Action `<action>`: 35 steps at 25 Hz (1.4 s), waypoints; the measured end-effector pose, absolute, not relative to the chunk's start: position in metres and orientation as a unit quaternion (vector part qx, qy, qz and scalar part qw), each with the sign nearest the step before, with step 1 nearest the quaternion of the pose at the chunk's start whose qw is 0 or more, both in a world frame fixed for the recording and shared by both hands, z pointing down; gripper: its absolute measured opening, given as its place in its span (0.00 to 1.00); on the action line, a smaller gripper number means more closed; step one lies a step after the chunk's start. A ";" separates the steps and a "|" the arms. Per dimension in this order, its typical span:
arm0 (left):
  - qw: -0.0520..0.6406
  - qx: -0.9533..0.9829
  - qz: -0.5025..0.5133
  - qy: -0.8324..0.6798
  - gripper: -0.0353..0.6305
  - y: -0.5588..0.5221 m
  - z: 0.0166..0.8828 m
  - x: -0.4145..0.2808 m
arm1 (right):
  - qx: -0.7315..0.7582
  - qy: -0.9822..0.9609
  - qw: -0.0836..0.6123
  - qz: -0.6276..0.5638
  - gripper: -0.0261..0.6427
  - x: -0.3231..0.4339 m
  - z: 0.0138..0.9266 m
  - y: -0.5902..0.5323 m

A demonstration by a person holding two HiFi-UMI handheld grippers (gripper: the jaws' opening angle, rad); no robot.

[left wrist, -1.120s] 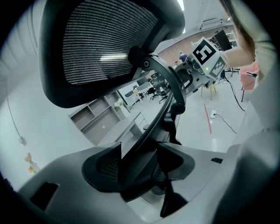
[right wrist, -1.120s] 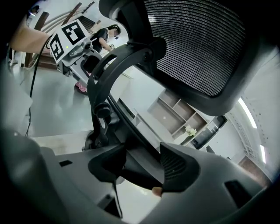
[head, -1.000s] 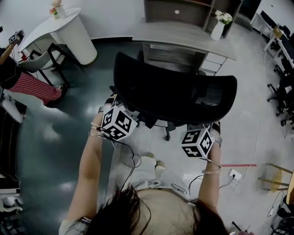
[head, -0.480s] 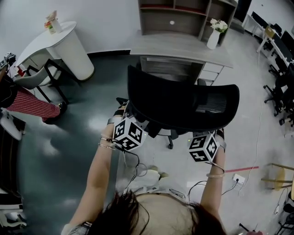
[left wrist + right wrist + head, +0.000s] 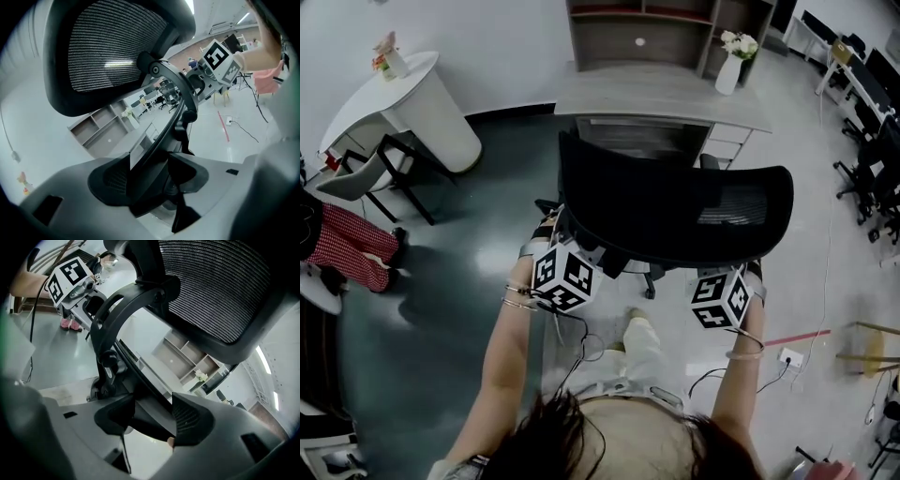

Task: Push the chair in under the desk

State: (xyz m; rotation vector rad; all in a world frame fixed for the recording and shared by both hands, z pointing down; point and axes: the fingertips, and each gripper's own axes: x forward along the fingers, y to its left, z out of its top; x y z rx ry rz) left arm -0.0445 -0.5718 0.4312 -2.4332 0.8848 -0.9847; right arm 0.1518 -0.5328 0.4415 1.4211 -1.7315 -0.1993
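Note:
A black office chair with a mesh backrest stands facing the grey desk, its back toward me. My left gripper is shut on the left bar of the chair's back frame, below the backrest. My right gripper is shut on the right frame bar under the backrest. In each gripper view the frame bar runs between the jaws of that gripper, the left gripper and the right gripper. The backrest hides the seat and the fingertips in the head view.
A shelf unit and a vase of flowers stand behind the desk. At left are a white round table, a chair and a seated person's legs. Cables and a power strip lie on the floor at right, with other office chairs beyond.
The chair and both grippers have shifted right relative to the desk, and the backrest now sits squarer to the desk's opening. Both grippers have kept their hold.

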 end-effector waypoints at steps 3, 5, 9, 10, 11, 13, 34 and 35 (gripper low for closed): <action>0.187 -0.863 -0.349 0.314 0.42 -0.579 0.431 -0.042 | 0.571 -0.693 0.433 -0.079 0.38 0.154 0.442 -0.539; 0.187 -0.864 -0.347 0.314 0.42 -0.583 0.431 -0.040 | 0.571 -0.693 0.433 -0.080 0.38 0.156 0.442 -0.543; 0.186 -0.864 -0.346 0.314 0.42 -0.593 0.430 -0.038 | 0.571 -0.695 0.430 -0.082 0.38 0.158 0.441 -0.552; 0.187 -0.864 -0.346 0.314 0.42 -0.595 0.430 -0.038 | 0.571 -0.695 0.429 -0.082 0.38 0.158 0.441 -0.555; 0.186 -0.864 -0.345 0.315 0.43 -0.598 0.430 -0.038 | 0.571 -0.696 0.428 -0.083 0.38 0.158 0.442 -0.558; 0.185 -0.864 -0.346 0.316 0.43 -0.605 0.431 -0.036 | 0.570 -0.697 0.428 -0.083 0.38 0.159 0.442 -0.565; 0.183 -0.863 -0.347 0.320 0.43 -0.660 0.430 -0.023 | 0.568 -0.702 0.420 -0.091 0.38 0.173 0.440 -0.620; 0.183 -0.863 -0.346 0.320 0.43 -0.662 0.431 -0.022 | 0.568 -0.702 0.420 -0.091 0.38 0.174 0.440 -0.622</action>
